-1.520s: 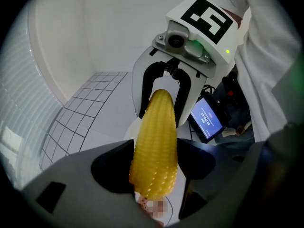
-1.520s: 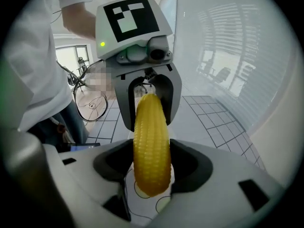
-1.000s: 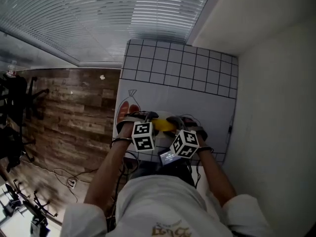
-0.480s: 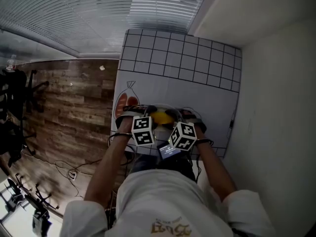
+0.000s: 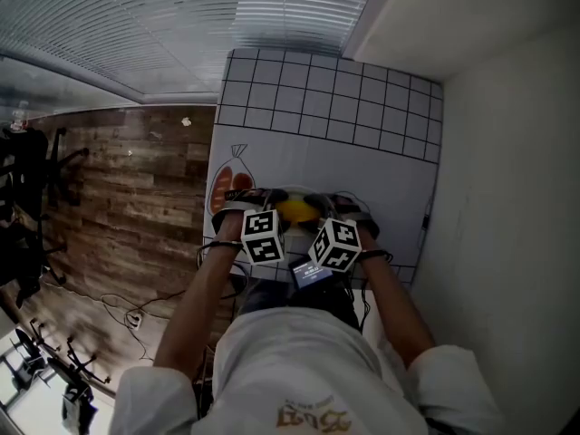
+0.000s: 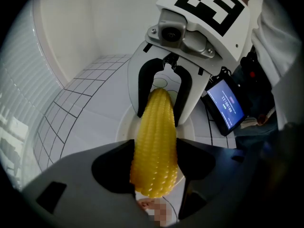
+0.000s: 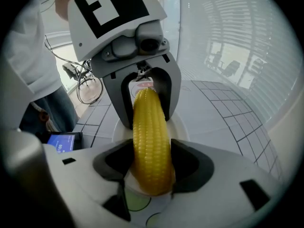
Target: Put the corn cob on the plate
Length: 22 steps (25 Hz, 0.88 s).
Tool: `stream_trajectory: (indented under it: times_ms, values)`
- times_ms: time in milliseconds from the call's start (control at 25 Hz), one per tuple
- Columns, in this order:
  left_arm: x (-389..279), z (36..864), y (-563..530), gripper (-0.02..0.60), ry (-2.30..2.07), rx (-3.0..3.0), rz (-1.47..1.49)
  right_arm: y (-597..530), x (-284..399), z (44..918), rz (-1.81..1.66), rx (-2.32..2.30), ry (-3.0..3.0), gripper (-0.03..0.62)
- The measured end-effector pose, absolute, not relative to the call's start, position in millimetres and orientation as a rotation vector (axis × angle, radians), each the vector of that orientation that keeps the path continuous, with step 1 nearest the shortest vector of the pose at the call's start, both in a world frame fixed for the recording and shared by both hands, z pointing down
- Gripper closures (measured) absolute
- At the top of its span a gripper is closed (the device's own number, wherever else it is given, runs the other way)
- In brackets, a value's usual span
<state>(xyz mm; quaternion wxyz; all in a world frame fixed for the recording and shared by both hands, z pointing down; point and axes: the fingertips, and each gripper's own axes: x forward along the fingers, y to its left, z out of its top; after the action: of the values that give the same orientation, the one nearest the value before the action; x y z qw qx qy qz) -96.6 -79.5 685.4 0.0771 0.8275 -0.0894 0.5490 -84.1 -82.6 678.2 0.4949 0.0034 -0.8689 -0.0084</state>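
Corn cob (image 5: 297, 209), yellow and level, hangs between the two grippers at the near edge of the white table (image 5: 326, 152), just in front of the person. It runs left to right, with one end in each tool. The left gripper (image 5: 263, 199) has its jaws closed on the thick, blunt end. In its own view the dark pads press on both sides of the cob (image 6: 154, 141), leaving no gap on either side. The right gripper (image 5: 331, 205) grips the other end the same way, its jaws standing wide but tight against the kernels (image 7: 151, 141). Each tool shows in the other's view, the right gripper (image 6: 161, 96) facing the left one and the left gripper (image 7: 142, 103) facing the right, both tipped steeply downward. The plate (image 6: 122, 123), white and round, sits on the table under the cob, and its rim (image 7: 179, 123) shows past the far jaws. From where I stand I cannot tell whether the cob touches the plate or is held just clear of it. A small lit screen (image 6: 227, 103) sits close by on the person's side, near the right gripper. Left of the table is a wooden floor (image 5: 127, 207).
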Motion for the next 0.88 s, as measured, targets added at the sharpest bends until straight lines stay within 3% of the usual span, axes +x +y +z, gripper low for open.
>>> stream_trajectory:
  times_ms: [400,480,600,880]
  values:
    - [-95.8,685.4,-78.8,0.311,-0.262,2.481,1.632,-81.7,-84.6,677.5,0.016,0.025,-2.117,0.345]
    - [-93.9,684.1,-78.0,0.311,-0.250,2.485,1.634,-79.7,-85.3,675.6,0.069,0.026,-2.119,0.318]
    - [-91.1,682.2,-78.9,0.270,-0.253,2.499,1.624,-79.4,-85.1,673.8,0.091,0.041,-2.126,0.298]
    - [-91.0,680.9,-80.3,0.249,-0.264,2.518,1.615,-79.6,-79.6,672.0,0.150,0.069,-2.130,0.293]
